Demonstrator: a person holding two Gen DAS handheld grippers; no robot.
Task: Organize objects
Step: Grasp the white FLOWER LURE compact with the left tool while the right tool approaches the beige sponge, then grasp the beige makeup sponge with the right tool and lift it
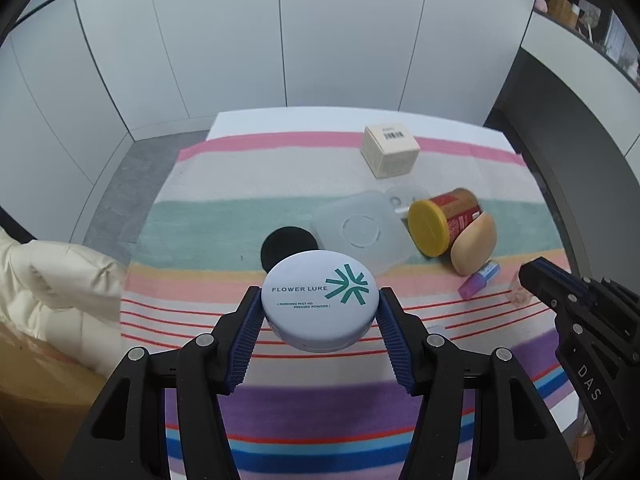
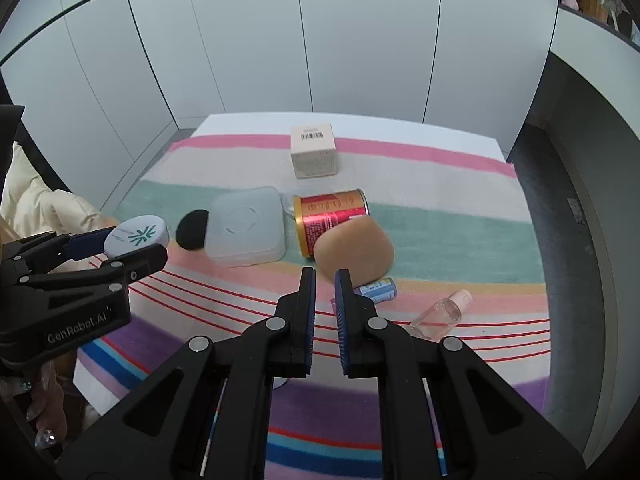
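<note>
**Above the striped cloth: compact lifted, right jaws closed on nothing**

Above the striped cloth [image 1: 200, 208], the round powder compact [image 1: 320, 300] is clamped between the blue pads of the left gripper [image 1: 320, 312]; it is held clear of the cloth, lid up, with the teal logo and "FLOWER LURE" print readable; the pads press on its sides at 9 and 3 o'clock.

From the compact, a black round pad [image 1: 280, 246] is seen just beyond at 11 o'clock, partly tucked under a frosted plastic case [image 1: 360, 236] at 1 o'clock; further round at 2 o'clock a red can with a yellow lid [image 1: 444, 220] lies on its side, and a tan sponge [image 1: 474, 244] is leaned against it; a small purple and blue tube [image 1: 478, 280] lies just beside the sponge at 3 o'clock; a beige carton with a barcode [image 1: 390, 150] is set well apart near the far edge at 12 o'clock.

Over on the right wrist view, the right gripper [image 2: 324, 292] is seen with its jaws drawn almost together, only a thin slit left, and nothing is gripped between them; a clear little bottle with a pale pink cap [image 2: 442, 314] lies on the cloth at 3 o'clock from its tips; the sponge sits just past them at 12 o'clock; a cream puffy jacket [image 2: 36, 200] is bunched off the cloth's left edge.
</note>
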